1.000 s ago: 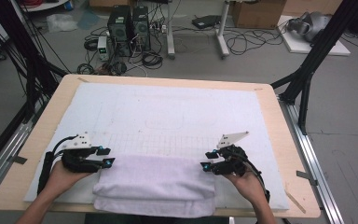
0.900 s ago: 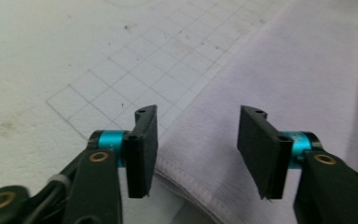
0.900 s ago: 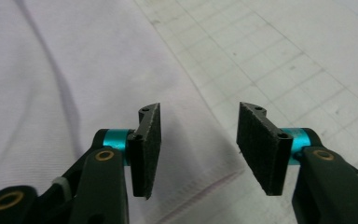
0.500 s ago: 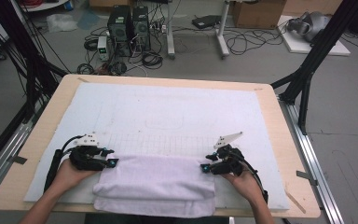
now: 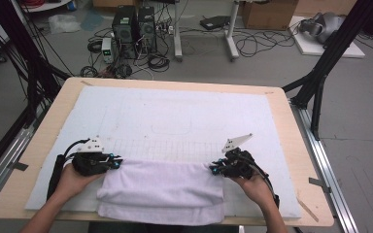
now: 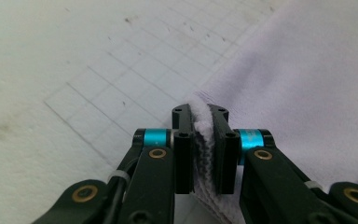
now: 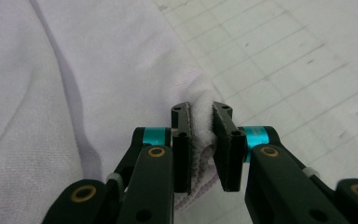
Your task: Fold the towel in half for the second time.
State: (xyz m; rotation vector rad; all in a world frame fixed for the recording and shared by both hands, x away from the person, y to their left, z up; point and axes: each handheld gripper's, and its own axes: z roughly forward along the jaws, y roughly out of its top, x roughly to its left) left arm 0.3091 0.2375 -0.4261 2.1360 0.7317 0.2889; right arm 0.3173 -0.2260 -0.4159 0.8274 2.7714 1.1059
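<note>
While folded on mat point(image 5: 175, 116), towel point(image 5: 161, 187) corners pinched; left hand-held gripper point(image 6: 200, 116), right hand-held gripper point(image 7: 200, 114).

soft, nappy lilac cloth towel point(image 5: 162, 187) on a matt white, seemingly foam mat point(image 5: 175, 111) over a smooth pale wood table point(image 5: 291, 131).

Left tongs point(image 5: 118, 162) and right tongs point(image 5: 214, 169) just closed, clamped (forearms low, near edge).

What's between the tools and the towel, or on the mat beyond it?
Nothing visible. The left tool and right tool have just closed, each pinching a far corner of the towel, cloth bunched between the jaws. The white mat beyond the towel is bare up to its far edge.
</note>
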